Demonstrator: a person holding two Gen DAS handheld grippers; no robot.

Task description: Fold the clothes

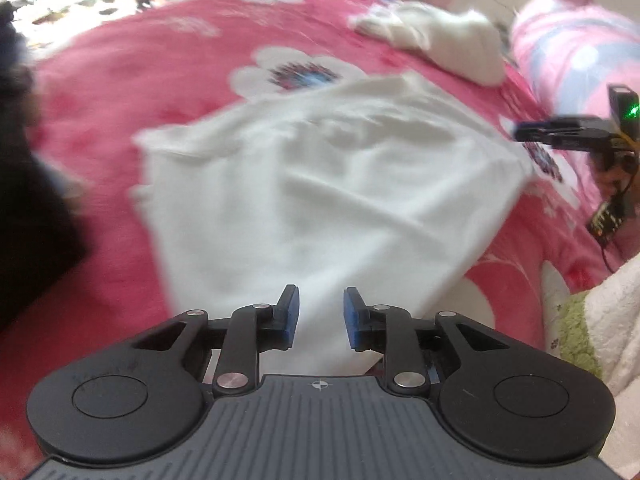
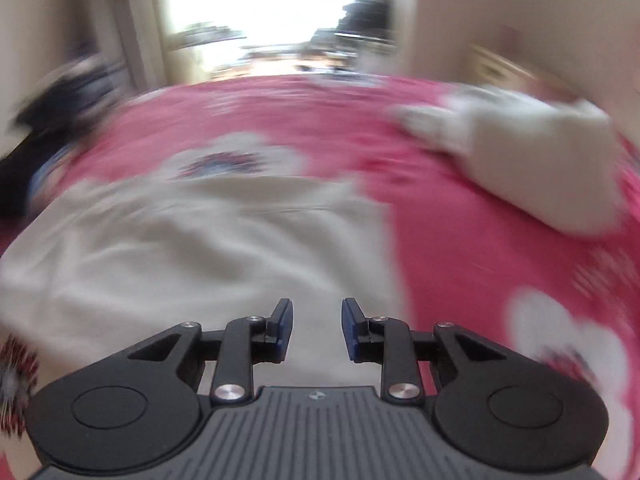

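A pink flowered bedspread point(image 1: 120, 92) filled both views, and a white garment point(image 1: 320, 184) was spread across the middle of the left wrist frame, creased, its near edge just ahead of the left gripper point(image 1: 321, 316). A second white garment point(image 1: 440, 44) was bunched at the upper right. Whichever fold was due, an edge would best be pinched at two corners together and the creases smoothed. Both grippers were held low and pointed forward, the right gripper point(image 2: 317, 328) above the cloth's right margin; both pairs of jaws were spread, nothing between them
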